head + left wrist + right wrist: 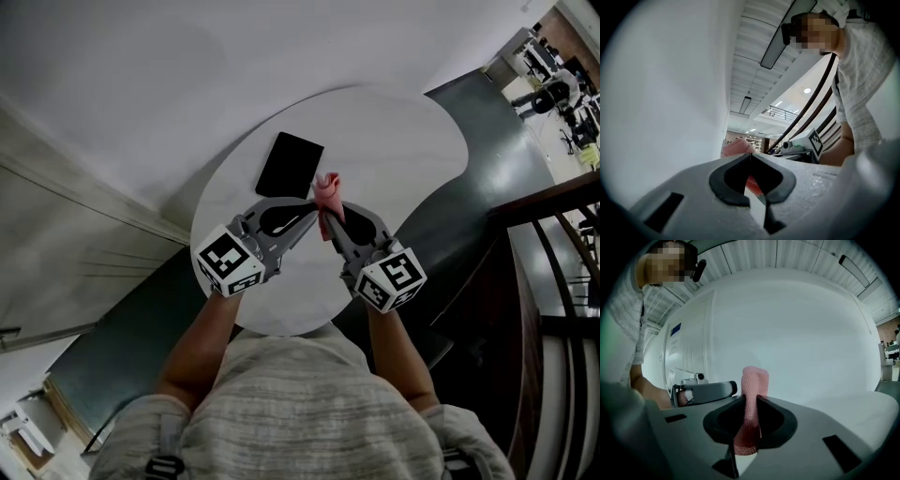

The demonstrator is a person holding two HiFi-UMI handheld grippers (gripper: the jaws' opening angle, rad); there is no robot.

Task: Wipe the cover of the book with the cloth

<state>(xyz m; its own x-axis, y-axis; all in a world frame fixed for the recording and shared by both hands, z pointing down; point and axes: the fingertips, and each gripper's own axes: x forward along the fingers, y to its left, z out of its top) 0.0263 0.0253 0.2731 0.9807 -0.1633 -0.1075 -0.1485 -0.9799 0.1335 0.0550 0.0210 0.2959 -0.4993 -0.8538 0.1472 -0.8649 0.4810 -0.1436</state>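
Beside book [290, 164]: right tool [326, 216] clamps cloth [327, 190], lower end hidden; left tool [312, 210] closed, empty.

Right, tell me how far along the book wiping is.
Done: the right tongs are shut on the pink cloth. In hand: the cloth is held just beside the black book, not over its cover. Left: the whole wipe of the cover. The left tongs are shut, close to the cloth.

Dim, even indoor light, heavy fisheye.
Head view underexposed; soft glare on the floor [511, 173] past the far right edge of the table [403, 150]. Gripper views vignette black; cloth [753, 380] sharp, foreground soft.
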